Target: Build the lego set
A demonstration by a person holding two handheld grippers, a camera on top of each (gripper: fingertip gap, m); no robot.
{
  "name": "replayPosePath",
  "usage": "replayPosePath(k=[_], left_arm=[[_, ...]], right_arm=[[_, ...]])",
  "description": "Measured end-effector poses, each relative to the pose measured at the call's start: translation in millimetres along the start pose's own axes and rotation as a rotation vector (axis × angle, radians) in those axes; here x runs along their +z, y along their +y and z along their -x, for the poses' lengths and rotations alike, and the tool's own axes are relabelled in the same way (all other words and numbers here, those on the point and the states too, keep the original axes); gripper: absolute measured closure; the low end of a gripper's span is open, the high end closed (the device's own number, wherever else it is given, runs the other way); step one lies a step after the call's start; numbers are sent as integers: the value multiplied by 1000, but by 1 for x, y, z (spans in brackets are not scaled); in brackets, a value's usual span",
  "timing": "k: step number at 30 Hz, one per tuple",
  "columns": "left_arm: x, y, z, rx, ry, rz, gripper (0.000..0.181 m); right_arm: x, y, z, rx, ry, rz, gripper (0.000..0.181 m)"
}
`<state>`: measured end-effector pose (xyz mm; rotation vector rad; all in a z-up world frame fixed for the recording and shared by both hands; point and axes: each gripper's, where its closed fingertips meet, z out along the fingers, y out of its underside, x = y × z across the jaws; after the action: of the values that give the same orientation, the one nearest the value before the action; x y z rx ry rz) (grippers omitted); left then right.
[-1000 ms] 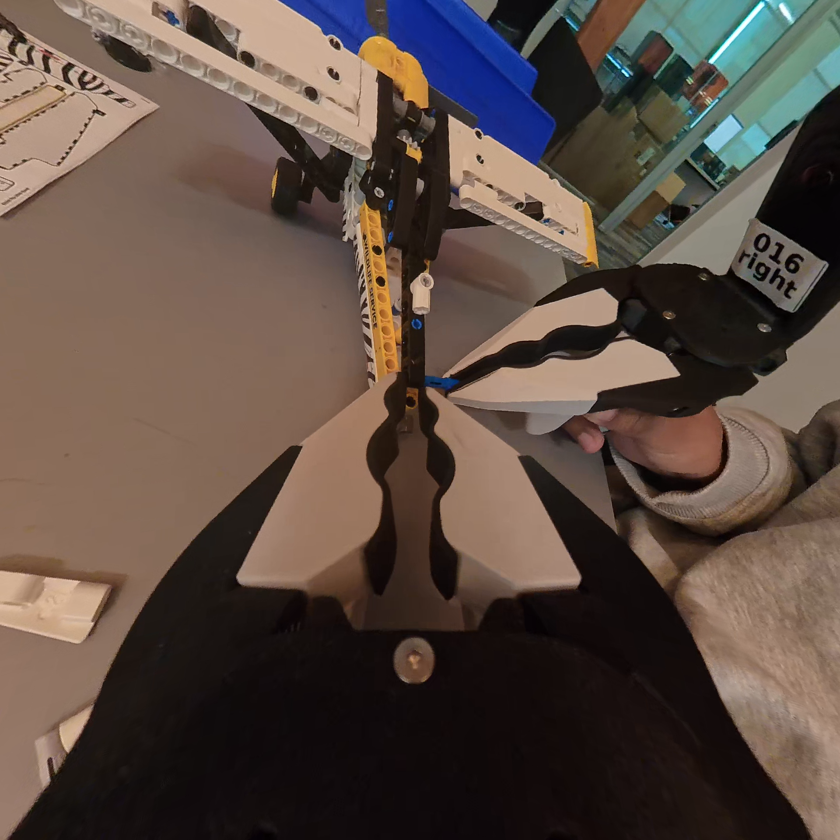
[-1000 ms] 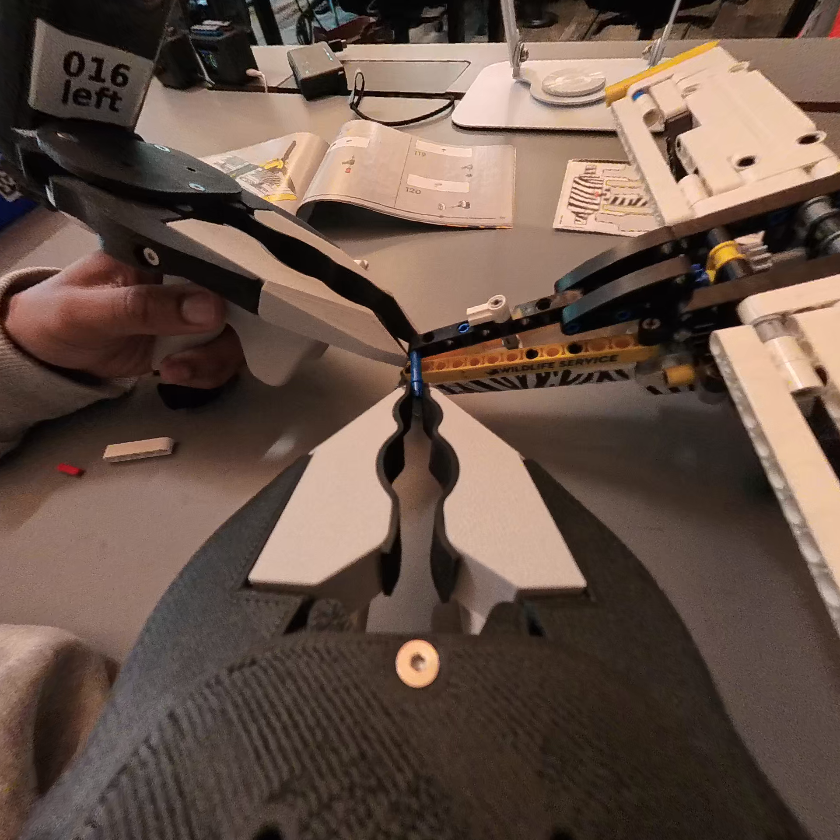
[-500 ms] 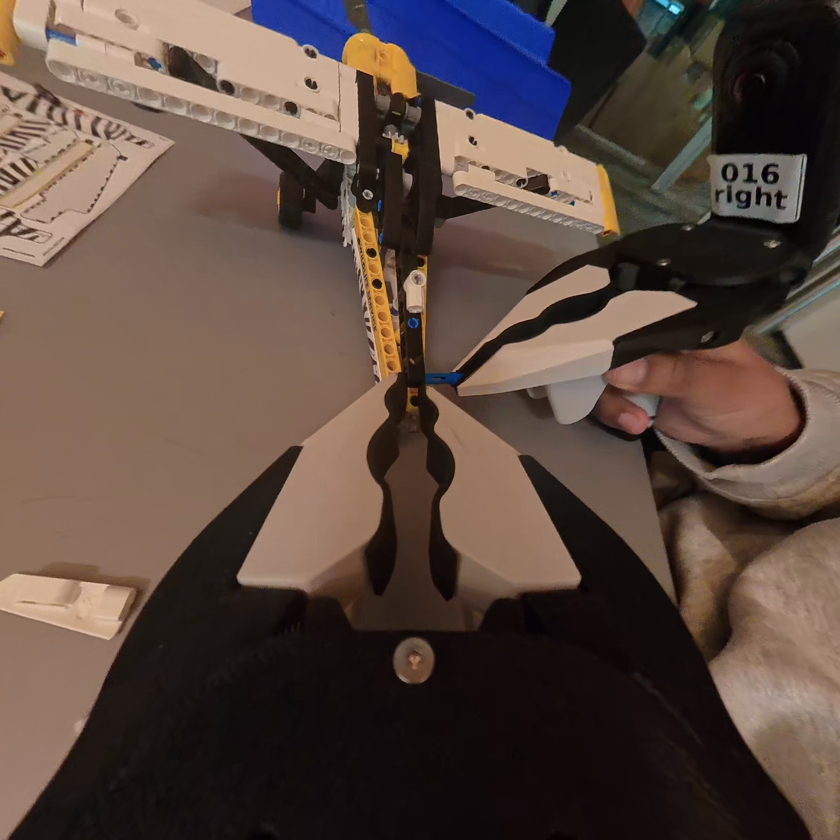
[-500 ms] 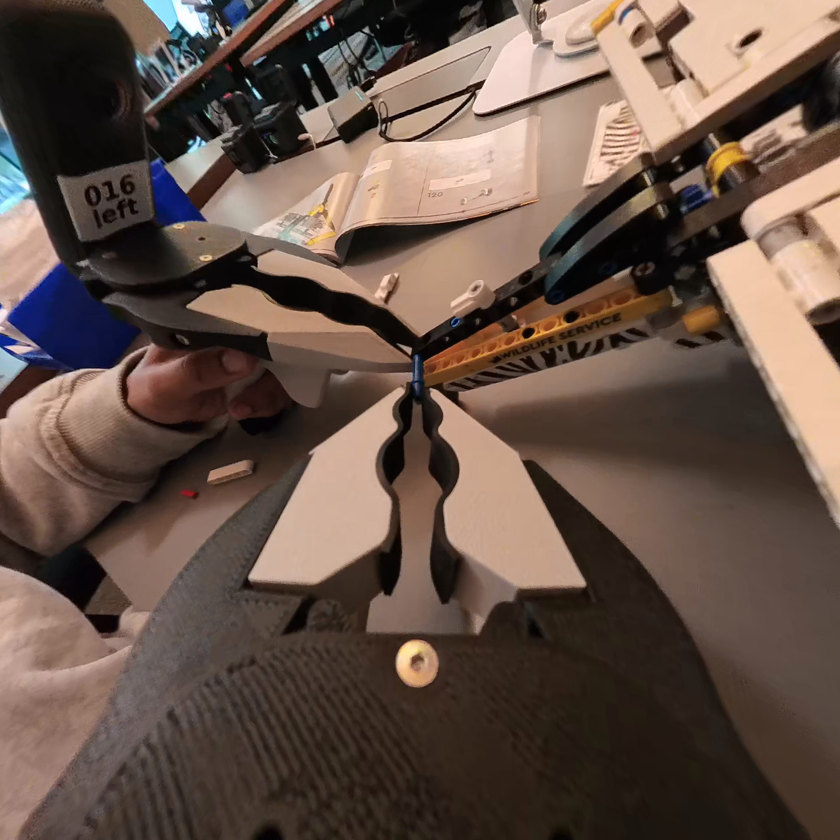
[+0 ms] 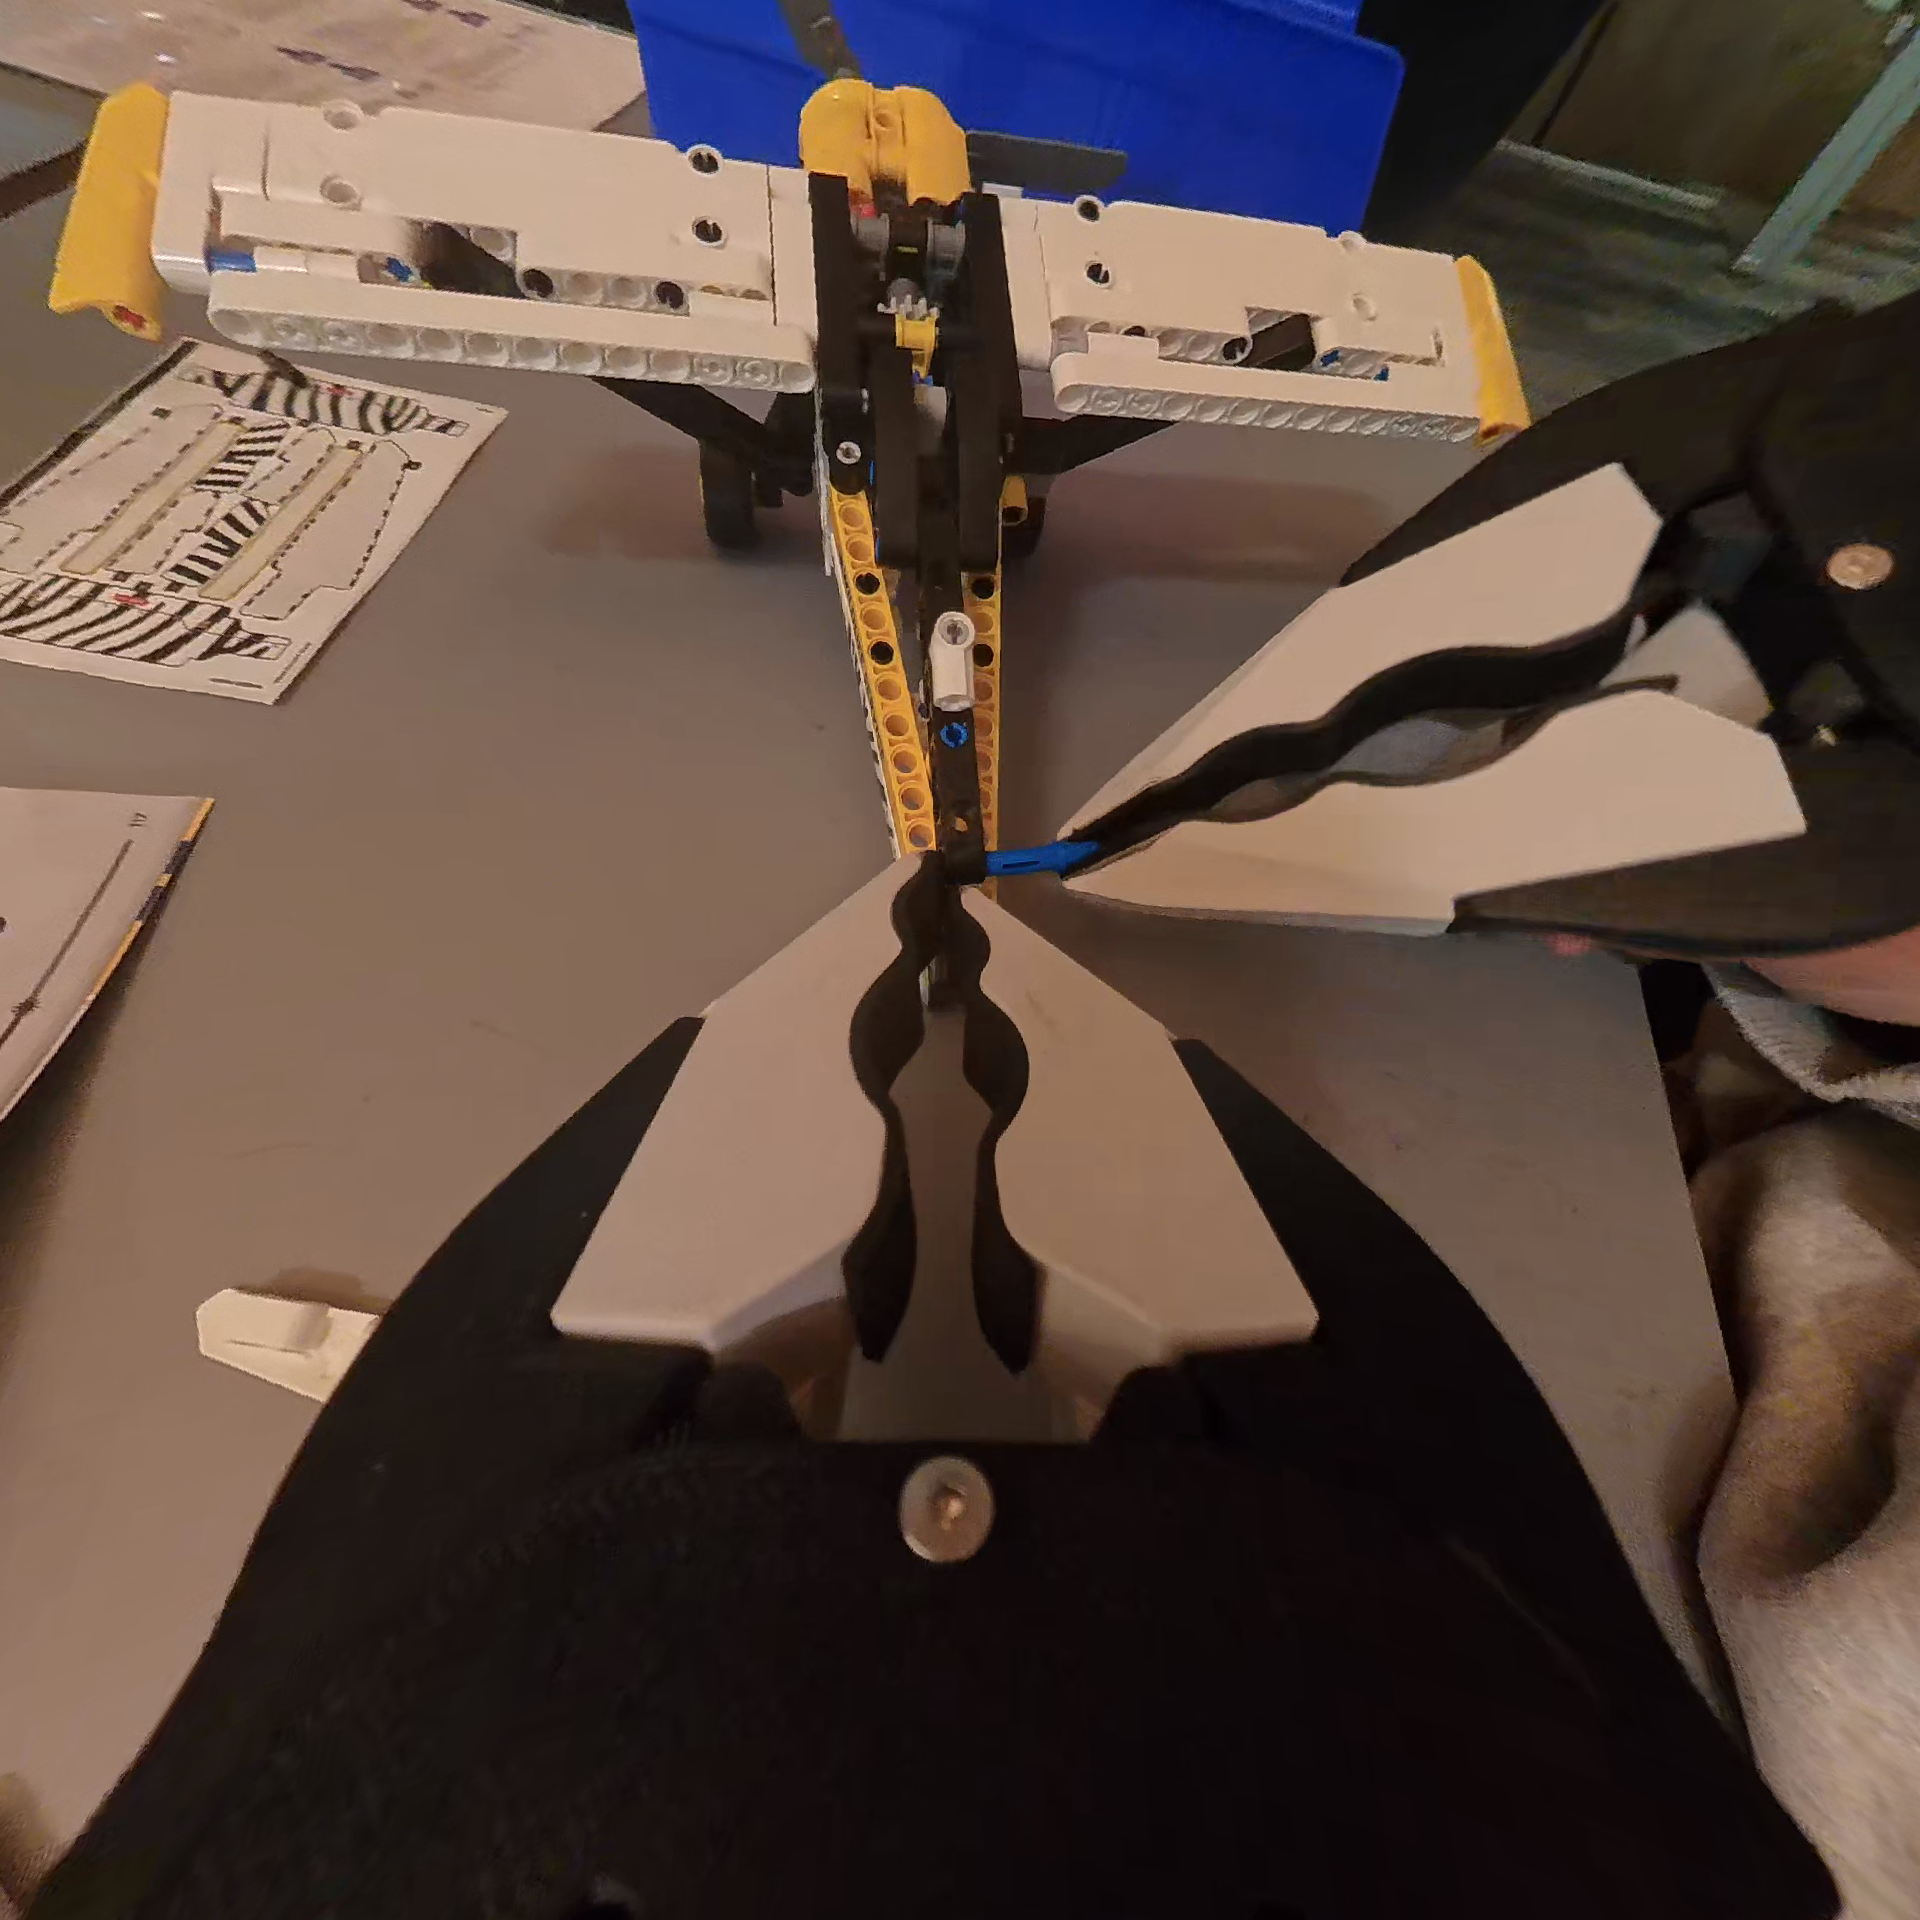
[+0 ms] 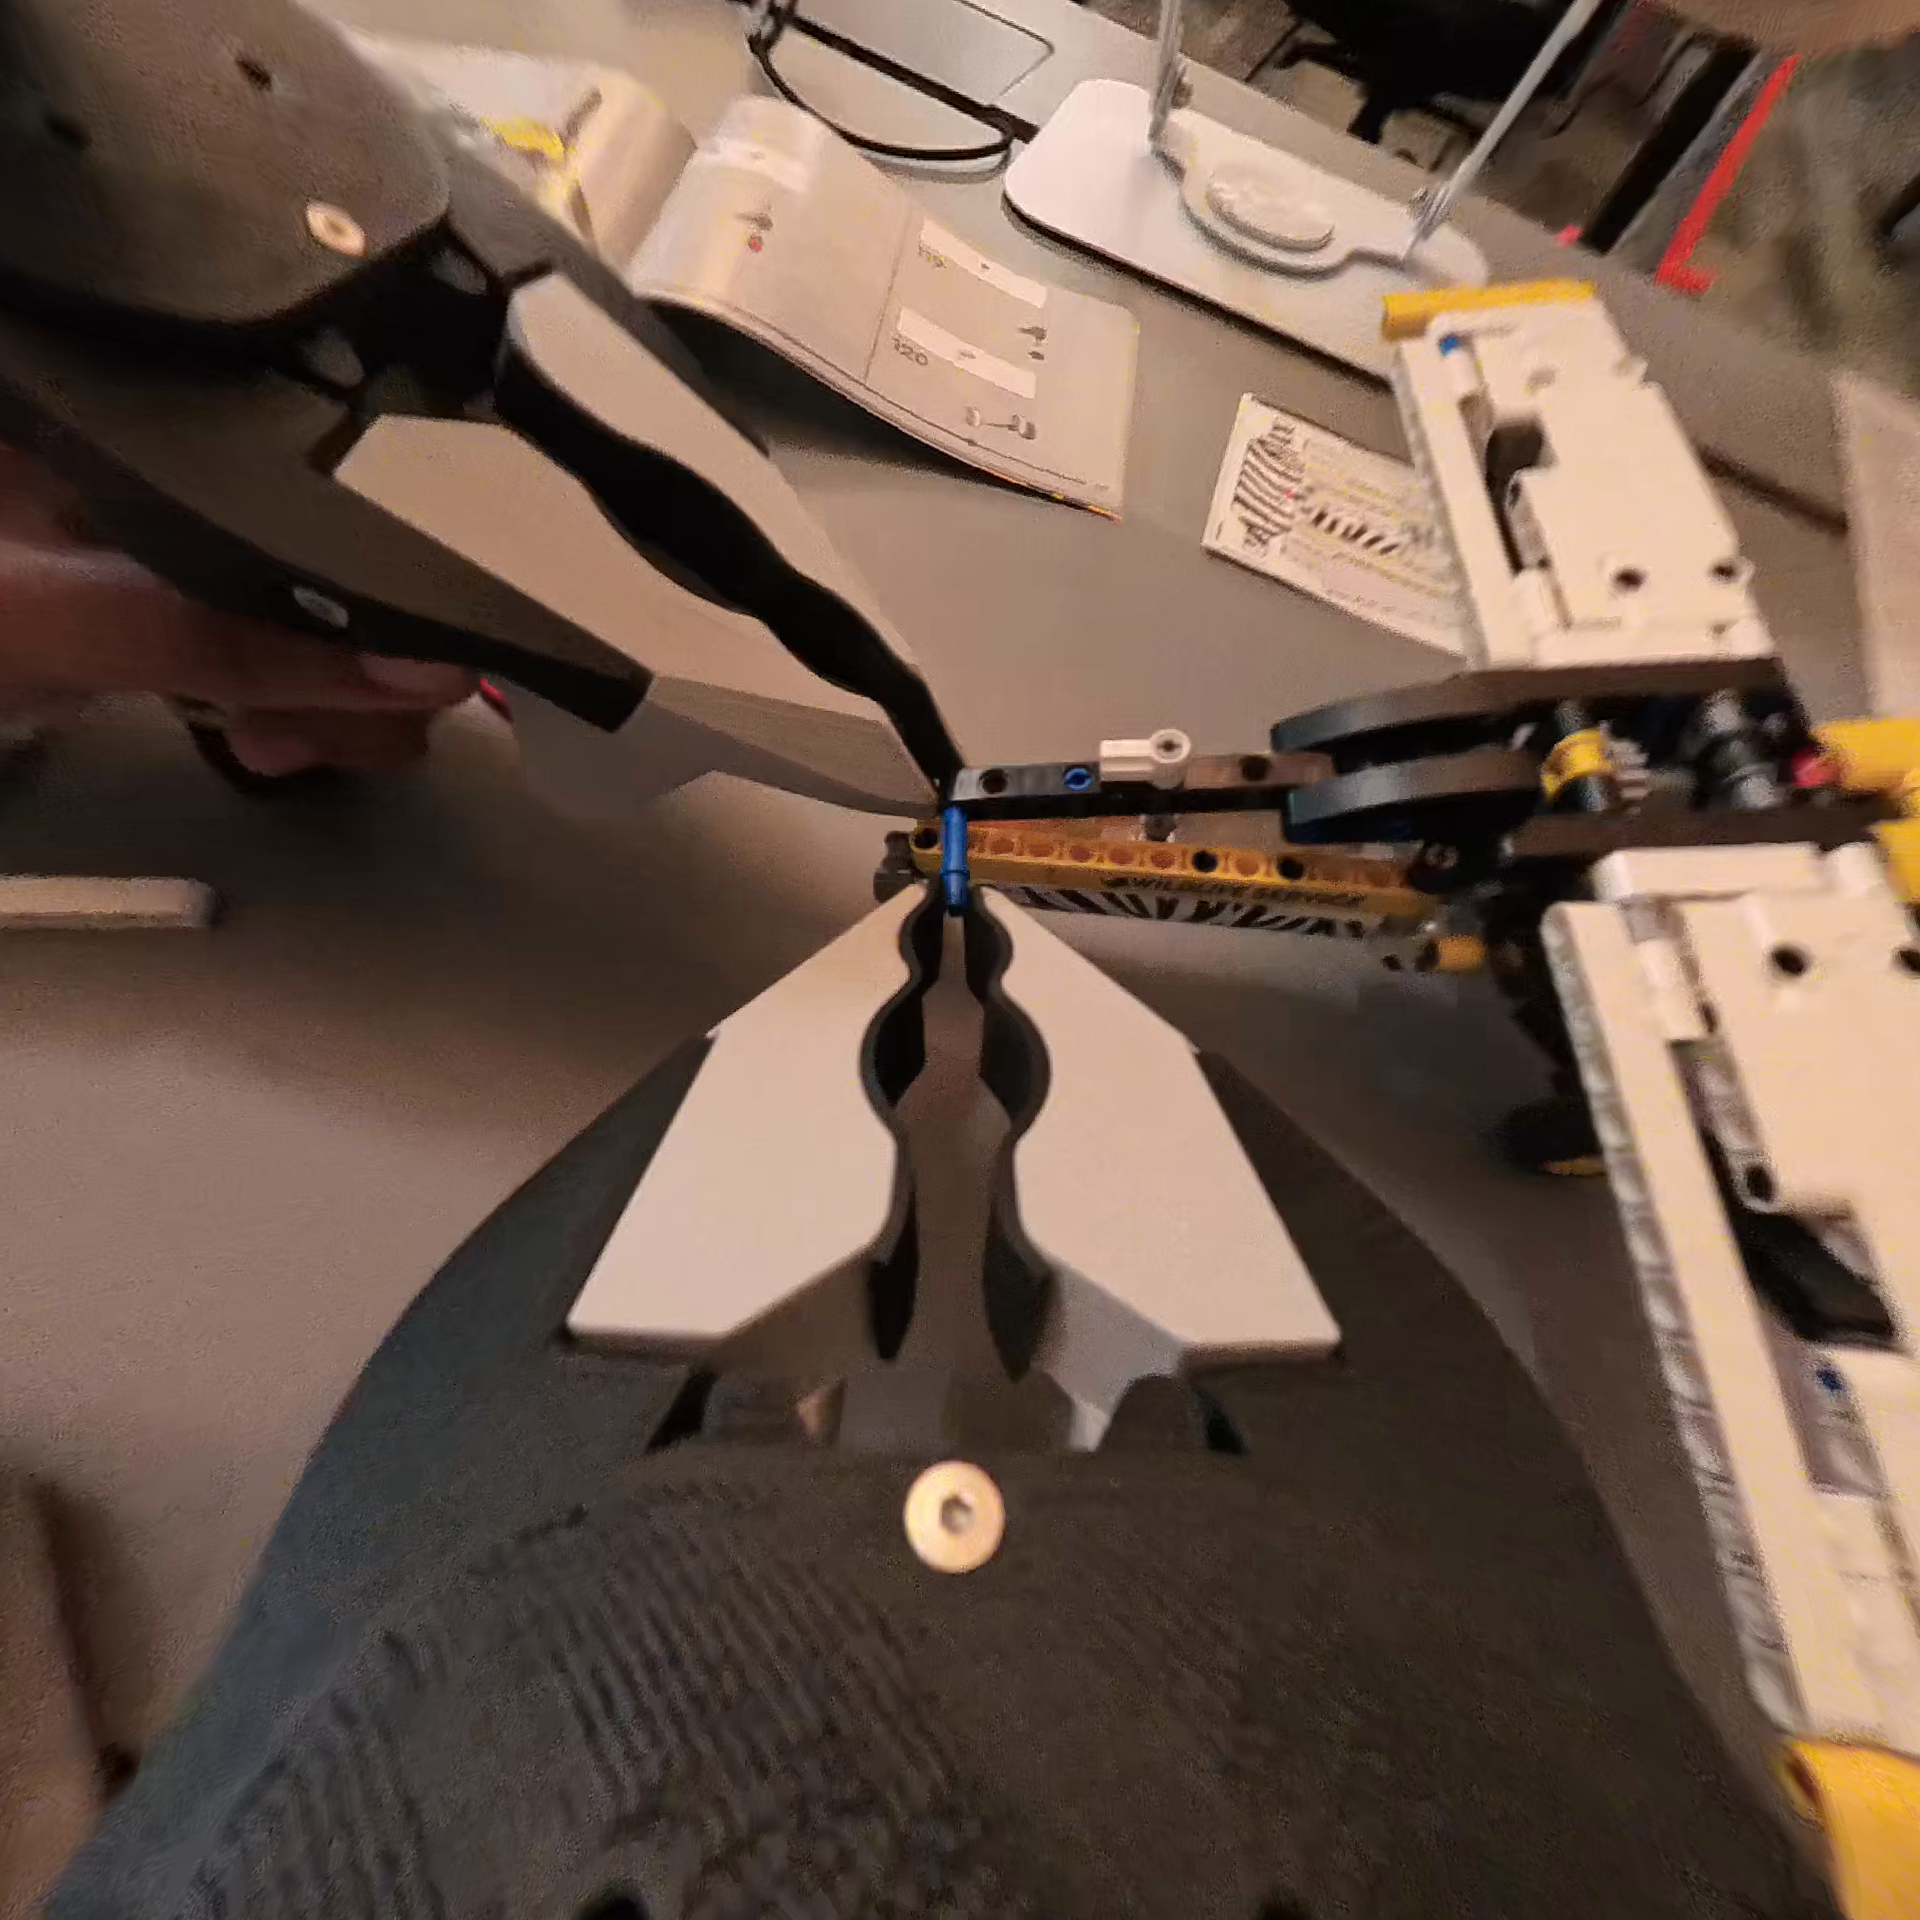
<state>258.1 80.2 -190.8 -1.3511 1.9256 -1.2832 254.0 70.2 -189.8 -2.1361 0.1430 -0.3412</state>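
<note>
Pinching the blue pin (image 6: 953,862) by its near end, my right hand-held gripper (image 6: 951,920) points it straight ahead at the tail of the plane (image 5: 914,312), its fingers pressed together on it. The pin's long axis runs crosswise to the tail boom, which stretches away to my right in the right wrist view, and its far end meets the last hole of the black beam (image 6: 1049,779) at the tail tip. How deep it sits I cannot tell; I judge it only partly in.

My left hand-held gripper (image 5: 940,904) comes at the same spot along the boom's length, its fingers closed on the tail end just behind the pin. So the two tools meet at a right angle, tips almost touching, with the pin (image 5: 1029,858) bridging from the right one's tip into the beam. The right is the one that must push; the left only steadies.

The coming move turns on keeping the pin square to the hole, as I see it: a push along its axis, toward my left tool's side, against that grip.

Around it, a small white connector (image 5: 951,655) stands on the beam further up the boom, clear of the path. On the desk (image 5: 520,883) lie a sticker sheet (image 5: 208,530), an open manual (image 6: 894,312) and a loose white piece (image 5: 275,1340), all well apart. What crowds me is my own left fingertips (image 6: 914,717), right beside the hole.
</note>
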Motion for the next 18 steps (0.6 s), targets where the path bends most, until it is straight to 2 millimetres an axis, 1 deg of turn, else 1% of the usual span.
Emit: replayPosePath(k=[2, 4, 6, 8, 10, 13, 18], left_arm=[[0, 0, 1, 2, -10, 0, 181], [0, 0, 1, -3, -7, 0, 181], [0, 0, 1, -3, -9, -1, 181], [0, 0, 1, 3, -18, -2, 181], [0, 0, 1, 9, -26, 0, 181], [0, 0, 1, 14, -45, -2, 181], [0, 0, 0, 33, -53, -2, 181]], right_arm=[[1, 0, 0, -70, 46, 12, 178], [1, 0, 0, -52, 37, 5, 179], [2, 0, 1, 60, -28, -17, 179], [2, 0, 1, 236, -126, -51, 179], [4, 3, 1, 364, -182, -76, 179], [4, 3, 1, 415, -184, -82, 179], [1, 1, 3, 585, -282, -102, 180]])
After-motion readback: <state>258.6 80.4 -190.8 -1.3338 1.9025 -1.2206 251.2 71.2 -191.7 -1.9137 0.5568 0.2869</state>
